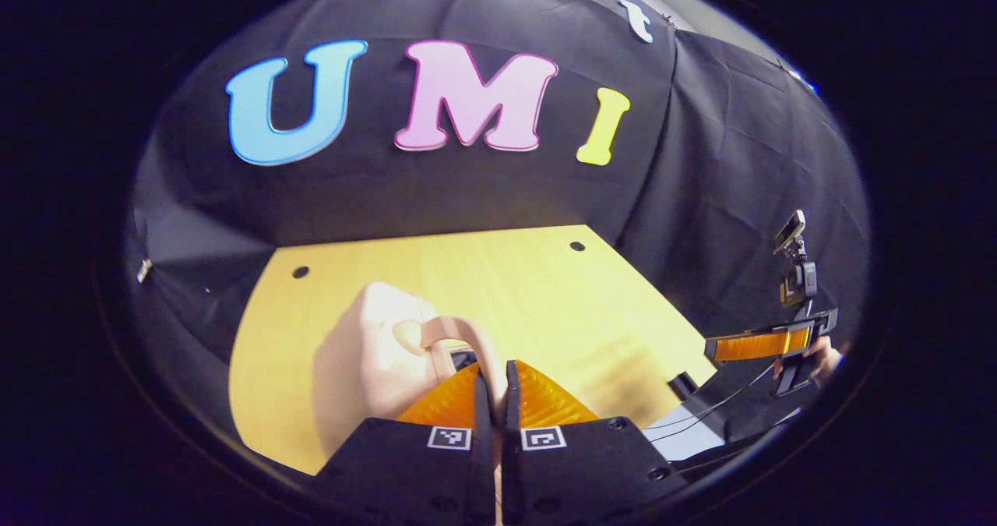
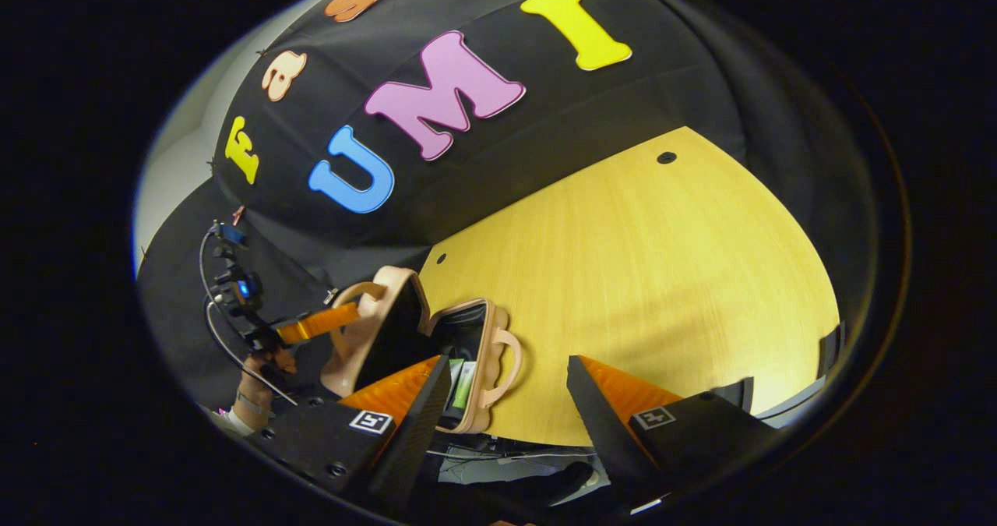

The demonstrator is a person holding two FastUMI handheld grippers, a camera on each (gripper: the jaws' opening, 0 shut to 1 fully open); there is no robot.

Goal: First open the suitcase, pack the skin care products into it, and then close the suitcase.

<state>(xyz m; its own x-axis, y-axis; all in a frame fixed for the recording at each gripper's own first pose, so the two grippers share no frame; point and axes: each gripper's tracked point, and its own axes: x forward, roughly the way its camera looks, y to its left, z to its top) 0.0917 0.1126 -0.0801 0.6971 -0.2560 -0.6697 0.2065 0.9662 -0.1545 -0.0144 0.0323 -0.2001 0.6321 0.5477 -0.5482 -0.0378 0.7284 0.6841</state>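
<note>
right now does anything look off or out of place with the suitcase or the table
Nothing stands out. The suitcase sits on the table with its lid partly raised, skin care products lying inside. The left tool is closed on the lid's handle; the right tool is open, apart from it. No spills or damage show.

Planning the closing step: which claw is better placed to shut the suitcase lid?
Left. The left claw is shut on the lid handle of the small pink hard-shell suitcase; the right claw hangs open, off it.
</note>
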